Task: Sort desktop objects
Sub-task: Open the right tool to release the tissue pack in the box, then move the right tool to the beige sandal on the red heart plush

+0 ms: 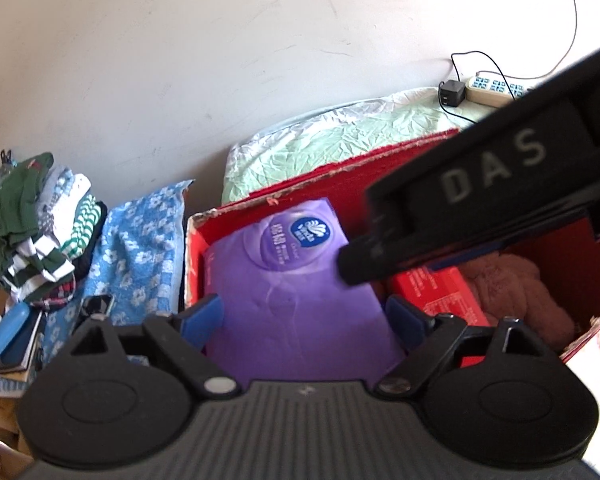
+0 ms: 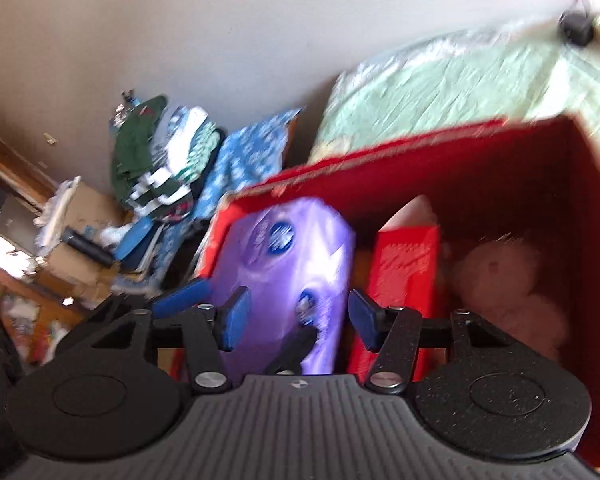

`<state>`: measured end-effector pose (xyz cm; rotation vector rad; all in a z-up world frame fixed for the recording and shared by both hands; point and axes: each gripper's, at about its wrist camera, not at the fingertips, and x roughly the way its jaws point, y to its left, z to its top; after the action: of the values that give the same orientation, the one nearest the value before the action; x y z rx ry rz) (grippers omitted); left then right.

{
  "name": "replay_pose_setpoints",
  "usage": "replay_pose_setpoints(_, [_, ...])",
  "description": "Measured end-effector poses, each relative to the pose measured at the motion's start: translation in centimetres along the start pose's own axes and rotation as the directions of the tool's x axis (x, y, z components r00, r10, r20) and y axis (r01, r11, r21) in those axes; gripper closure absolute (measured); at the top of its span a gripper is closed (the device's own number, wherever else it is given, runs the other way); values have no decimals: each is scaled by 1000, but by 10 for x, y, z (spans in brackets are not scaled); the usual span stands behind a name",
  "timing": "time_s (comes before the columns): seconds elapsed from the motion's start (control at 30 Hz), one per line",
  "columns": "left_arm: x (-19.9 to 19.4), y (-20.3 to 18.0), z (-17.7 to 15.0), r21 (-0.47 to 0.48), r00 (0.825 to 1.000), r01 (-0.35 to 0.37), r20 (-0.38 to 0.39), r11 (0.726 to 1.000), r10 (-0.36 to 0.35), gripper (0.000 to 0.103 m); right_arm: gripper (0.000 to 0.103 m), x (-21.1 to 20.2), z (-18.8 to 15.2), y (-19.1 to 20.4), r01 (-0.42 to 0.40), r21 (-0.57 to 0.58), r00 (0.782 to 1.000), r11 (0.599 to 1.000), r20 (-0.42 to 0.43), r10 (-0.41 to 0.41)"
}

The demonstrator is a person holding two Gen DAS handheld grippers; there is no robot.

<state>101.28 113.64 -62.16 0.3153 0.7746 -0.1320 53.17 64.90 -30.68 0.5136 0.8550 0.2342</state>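
- A purple tissue pack (image 1: pixel 296 292) is showing glossy, slightly wrinkled plastic film, catching bright glare in the right wrist view.
- A red box (image 1: pixel 380 184) is looking like matt cardboard, its top edge rough and fraying.
- A smaller red carton (image 2: pixel 404 280) is appearing as smooth printed card.
- A pinkish-brown soft toy (image 1: pixel 516 292) is showing fuzzy plush.
- A blue floral towel (image 1: pixel 136 248) is looking like nubbly terry cloth.
- A pale green sheet (image 1: pixel 340 136) is lying as crinkled thin fabric.
- The left gripper (image 1: pixel 304 320) is showing matt black plastic, blue pads and shiny metal pivot pins.
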Motion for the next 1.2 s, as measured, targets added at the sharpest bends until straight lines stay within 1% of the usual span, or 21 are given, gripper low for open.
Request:
replay_pose_setpoints(0.07, [27, 25, 8, -26, 1000, 5, 5, 1000, -4, 15, 42, -15, 2, -2, 57, -9, 997, 998, 50, -57])
replay_pose_setpoints(0.13, [38, 40, 21, -56, 1000, 9, 11, 998, -8, 15, 40, -31, 3, -7, 125, -13, 988, 992, 96, -123])
replay_pose_setpoints(0.17, [38, 40, 25, -73, 1000, 14, 15, 997, -13, 14, 38, -39, 3, -10, 163, -15, 980, 987, 119, -160])
replay_pose_setpoints(0.2, [36, 37, 29, -91, 1000, 26, 18, 995, -25, 14, 35, -46, 4, -13, 198, -14, 971, 980, 140, -194])
replay_pose_setpoints(0.27, [40, 32, 39, -122, 999, 50, 25, 991, -47, 14, 35, -62, 3, -22, 238, -2, 957, 971, 170, -234])
replay_pose_setpoints(0.3, [46, 31, 45, -132, 998, 59, 26, 990, -56, 14, 35, -69, 3, -27, 244, 8, 953, 970, 182, -242])
replay_pose_setpoints(0.33, [40, 24, 52, -134, 998, 64, 28, 989, -61, 14, 35, -76, 2, -33, 250, 18, 949, 968, 193, -249])
replay_pose_setpoints(0.37, [45, 20, 58, -132, 998, 63, 29, 989, -60, 14, 34, -84, 3, -42, 255, 30, 945, 967, 204, -255])
replay_pose_setpoints(0.43, [41, -5, 64, -132, 998, 57, 29, 990, -54, 14, 33, -98, 2, -54, 265, 49, 939, 963, 215, -269])
replay_pose_setpoints(0.53, [49, -17, 72, -152, 997, 73, 19, 986, -71, 14, 33, -113, 0, -73, 283, 67, 932, 957, 215, -291])
replay_pose_setpoints(0.63, [64, -25, 76, -166, 997, 77, 1, 983, -78, 14, 33, -123, -2, -89, 294, 82, 931, 952, 199, -304])
replay_pose_setpoints(0.7, [88, -19, 79, -178, 997, 71, -13, 981, -75, 14, 33, -130, -6, -99, 307, 88, 929, 948, 186, -319])
replay_pose_setpoints(0.73, [90, -26, 81, -184, 997, 68, -22, 981, -74, 14, 33, -133, -8, -104, 317, 88, 927, 945, 181, -328])
replay_pose_setpoints(0.9, [130, -32, 93, -193, 996, 53, -66, 980, -67, 14, 32, -146, -16, -126, 350, 72, 923, 934, 146, -357])
replay_pose_setpoints(0.93, [122, -43, 96, -196, 996, 55, -65, 979, -69, 14, 31, -148, -17, -130, 355, 67, 922, 932, 141, -361])
replay_pose_setpoints(1.0, [124, -49, 99, -199, 996, 67, -49, 978, -78, 15, 27, -154, -19, -138, 366, 54, 919, 929, 135, -370])
replay_pose_setpoints(1.03, [128, -48, 102, -197, 996, 81, -32, 977, -89, 15, 26, -157, -20, -142, 369, 50, 918, 928, 134, -373])
replay_pose_setpoints(1.07, [108, -67, 106, -190, 994, 104, -7, 976, -107, 15, 26, -160, -21, -148, 371, 46, 918, 927, 133, -374])
replay_pose_setpoints(1.1, [103, -74, 108, -182, 991, 134, 21, 974, -132, 15, 26, -162, -21, -153, 371, 44, 918, 928, 131, -374])
replay_pose_setpoints(1.13, [106, -76, 110, -176, 986, 164, 43, 971, -159, 15, 26, -165, -21, -160, 368, 41, 920, 929, 130, -370])
replay_pose_setpoints(1.2, [87, -89, 102, -174, 970, 243, 75, 954, -233, 14, 27, -172, -21, -172, 354, 40, 925, 934, 128, -357])
